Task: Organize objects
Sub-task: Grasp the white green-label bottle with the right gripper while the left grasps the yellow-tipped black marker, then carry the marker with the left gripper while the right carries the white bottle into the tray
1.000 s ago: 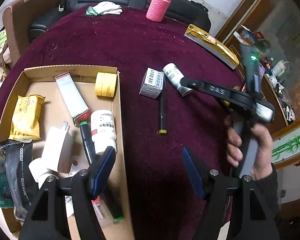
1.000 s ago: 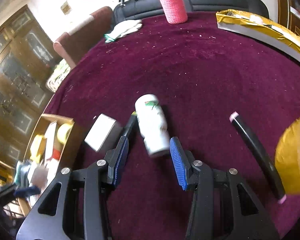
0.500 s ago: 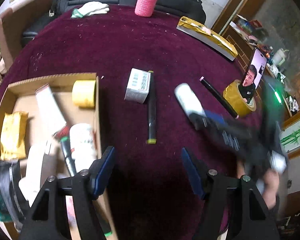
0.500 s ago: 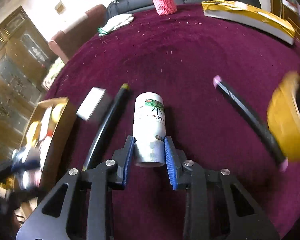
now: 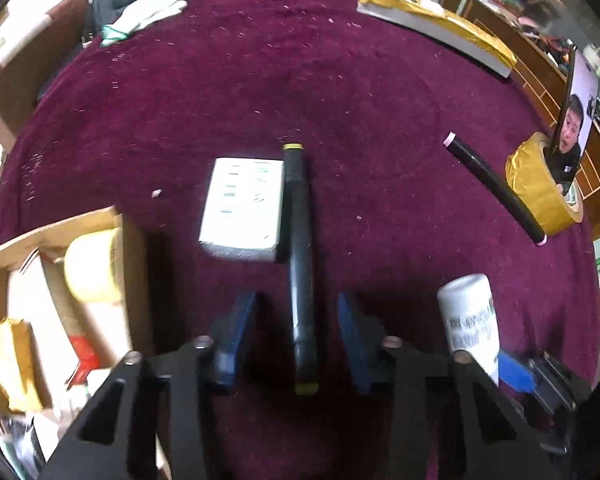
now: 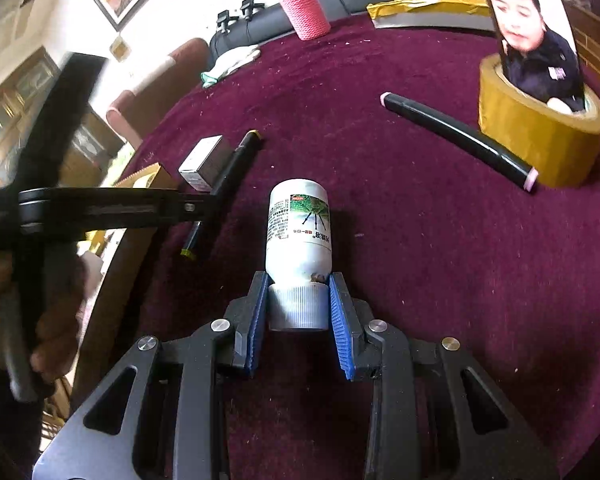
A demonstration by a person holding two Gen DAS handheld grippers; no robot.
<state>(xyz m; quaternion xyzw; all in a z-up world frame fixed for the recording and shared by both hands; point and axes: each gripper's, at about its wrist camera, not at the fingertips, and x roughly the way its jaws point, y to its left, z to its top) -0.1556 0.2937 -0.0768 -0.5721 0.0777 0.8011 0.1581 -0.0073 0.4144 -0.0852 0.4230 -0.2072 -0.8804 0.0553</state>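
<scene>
Gripping the white bottle (image 6: 299,227) by its ribbed cap, the right gripper (image 6: 300,308) has both blue pads pressed on the cap sides. Bottle lies on its side on the dark red tablecloth (image 6: 380,240), base pointing away from the jaws. Looks like light, rigid plastic; the ribbing should give decent bite, but the smooth body hangs past the pads, so I'd expect it to droop or swivel on lift. A hold nearer the shoulder would be steadier.

Left gripper (image 5: 296,340) straddles the black marker (image 5: 300,264), which lies just beside the white box (image 5: 242,208), touching or nearly so. Its jaws have just been closing, with the marker between them; a gap shows on both sides, so no grip yet. Marker is stiff, light, round and slick, likely to roll or slip. Best taken mid-barrel, square across.

Cardboard tray (image 5: 132,240) sits at left, already holding several items. A second marker (image 5: 494,188) leans against the tape roll (image 5: 540,188) on the right, untouched.

Versus a second ago: right jaws were apart with the bottle ahead of them; now clamped on the cap. Left gripper was over the tray edge with jaws wide; now over the marker, far narrower.
</scene>
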